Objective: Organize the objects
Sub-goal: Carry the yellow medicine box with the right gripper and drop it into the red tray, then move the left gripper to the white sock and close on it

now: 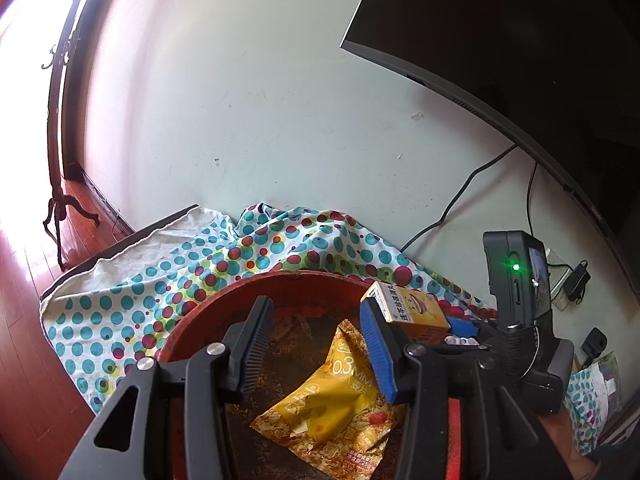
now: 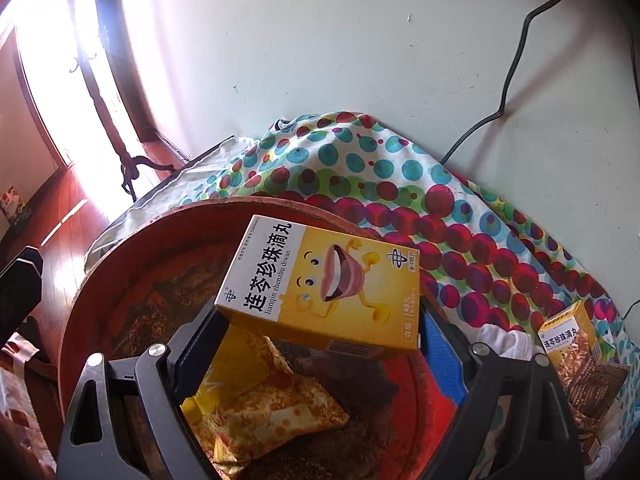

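A round red tray [image 1: 240, 292] [image 2: 132, 240] with a worn brown floor sits on a polka-dot cloth [image 1: 168, 276]. A yellow snack packet [image 1: 328, 400] [image 2: 264, 408] lies inside it. My left gripper [image 1: 316, 350] hangs open above the tray, the packet showing below between its fingers, untouched. My right gripper [image 2: 320, 320] is shut on a yellow medicine box [image 2: 320, 284] [image 1: 404, 308] and holds it by its ends, tilted, over the tray's far right side. The right gripper's blue finger [image 1: 462, 326] shows just behind the box in the left wrist view.
A second yellow box [image 2: 568, 332] and a brown patterned packet [image 2: 588, 376] lie on the cloth to the right of the tray. A dark monitor [image 1: 520, 40] hangs over the back right, with cables [image 1: 460, 200] down the pale wall. Wooden floor [image 1: 24, 320] lies left of the table.
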Demonstrator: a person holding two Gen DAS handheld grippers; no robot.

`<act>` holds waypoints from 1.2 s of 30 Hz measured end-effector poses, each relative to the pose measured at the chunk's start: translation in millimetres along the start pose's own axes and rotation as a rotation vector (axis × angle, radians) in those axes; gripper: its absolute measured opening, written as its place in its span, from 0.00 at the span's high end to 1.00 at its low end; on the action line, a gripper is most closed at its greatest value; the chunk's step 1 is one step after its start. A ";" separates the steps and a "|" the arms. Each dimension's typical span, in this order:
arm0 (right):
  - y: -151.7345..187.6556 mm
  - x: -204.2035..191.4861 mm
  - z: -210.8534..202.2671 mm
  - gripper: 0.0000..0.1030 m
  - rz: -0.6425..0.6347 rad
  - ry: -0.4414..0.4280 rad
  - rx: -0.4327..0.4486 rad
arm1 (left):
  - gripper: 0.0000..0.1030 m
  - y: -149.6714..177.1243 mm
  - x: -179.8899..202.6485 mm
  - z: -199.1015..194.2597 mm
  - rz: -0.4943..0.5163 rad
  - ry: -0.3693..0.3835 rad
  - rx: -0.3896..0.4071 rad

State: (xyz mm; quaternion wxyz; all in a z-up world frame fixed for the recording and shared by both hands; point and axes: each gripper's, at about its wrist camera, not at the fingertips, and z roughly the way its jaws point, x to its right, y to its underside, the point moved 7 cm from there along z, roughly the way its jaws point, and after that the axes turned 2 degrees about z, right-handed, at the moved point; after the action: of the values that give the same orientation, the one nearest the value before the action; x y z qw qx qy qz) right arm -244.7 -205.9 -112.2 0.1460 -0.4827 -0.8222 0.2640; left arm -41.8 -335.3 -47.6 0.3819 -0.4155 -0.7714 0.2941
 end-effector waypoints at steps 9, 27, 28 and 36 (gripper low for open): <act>9.0 -5.6 17.1 0.12 0.019 -0.016 -0.046 | 0.55 2.5 -1.4 4.2 -0.029 0.010 -0.012; 77.0 72.9 -91.7 0.06 0.027 0.078 0.179 | 0.54 25.3 78.9 3.8 0.192 0.098 -0.040; 87.7 88.7 -100.1 0.06 0.041 0.102 0.190 | 0.54 29.7 88.5 4.6 0.213 0.114 -0.047; 162.3 232.0 -154.7 0.05 0.166 0.405 0.241 | 0.54 83.2 183.8 8.5 0.383 0.265 -0.113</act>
State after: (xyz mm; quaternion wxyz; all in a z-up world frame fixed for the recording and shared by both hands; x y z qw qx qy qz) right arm -165.8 105.6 -82.4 0.3424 -0.5706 -0.6963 0.2690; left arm -80.9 -137.2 -52.9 0.3932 -0.6097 -0.6371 0.2604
